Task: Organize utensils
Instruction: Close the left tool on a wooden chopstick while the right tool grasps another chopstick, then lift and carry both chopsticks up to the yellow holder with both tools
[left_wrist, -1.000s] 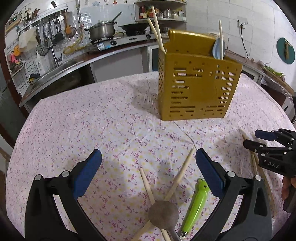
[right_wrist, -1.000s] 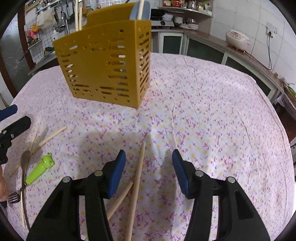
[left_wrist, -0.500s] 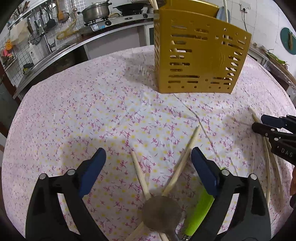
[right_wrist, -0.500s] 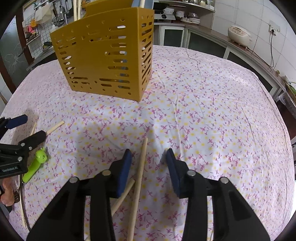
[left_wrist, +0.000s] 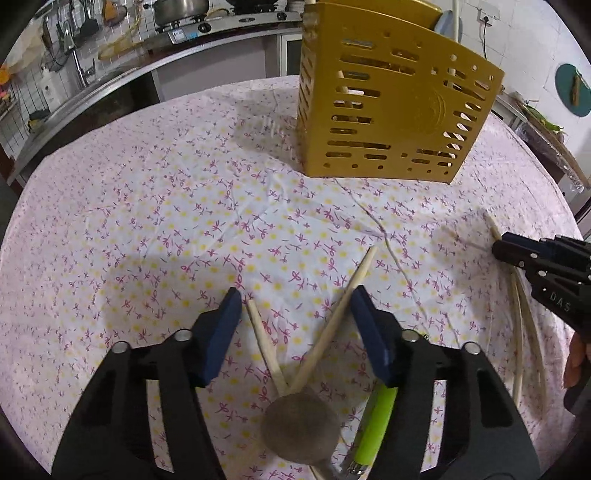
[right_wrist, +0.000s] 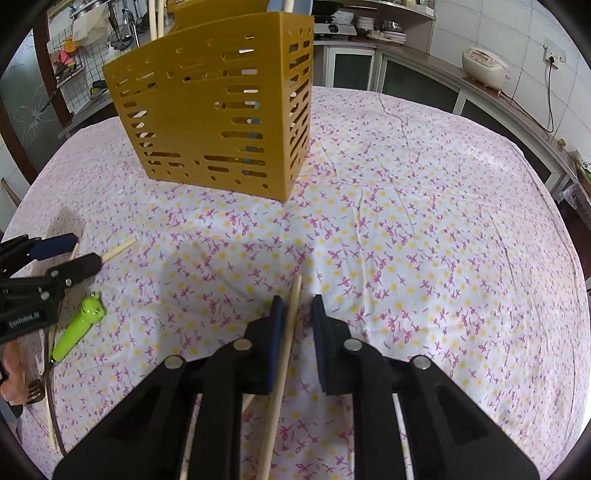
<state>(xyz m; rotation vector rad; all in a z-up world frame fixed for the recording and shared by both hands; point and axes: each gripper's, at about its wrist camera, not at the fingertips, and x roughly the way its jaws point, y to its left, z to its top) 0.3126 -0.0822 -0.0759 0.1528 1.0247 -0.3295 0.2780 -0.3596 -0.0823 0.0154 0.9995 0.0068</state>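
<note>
We are working the pick-up step: loose utensils are lying on the desk (right_wrist: 424, 206) and the yellow caddy (right_wrist: 221, 110) is standing ahead of both claws, well apart from them.

Right claw (right_wrist: 297, 306): released but narrowed, its pads flanking a single chopstick (right_wrist: 286, 343) that is running straight down the gap, close against the left pad. It is not yet pinched, as far as we can judge. Next move, in our judgement: clench, lift clear of the cloth, carry forward and tip the stick upright into the caddy.

Left claw (left_wrist: 295, 306): released wide, straddling two crossed chopsticks (left_wrist: 332, 325) that are meeting just behind the fingertips, over a round spoon bowl (left_wrist: 299, 428) (the handle is hidden below the frame). A green frog-handled fork (right_wrist: 75, 328) is lying under its right finger. Grabbing here is looking awkward to us; the crossing sticks may scissor apart, so we are favouring one stick at a time.

Around:
- Two more pale chopsticks (left_wrist: 521, 332) are lying beside the right claw, partly under it.
- The caddy is already holding some chopsticks and a pale blue spoon (left_wrist: 445, 24).
- The cloth is creasing between the claws and the caddy; a low carry could snag.
</note>
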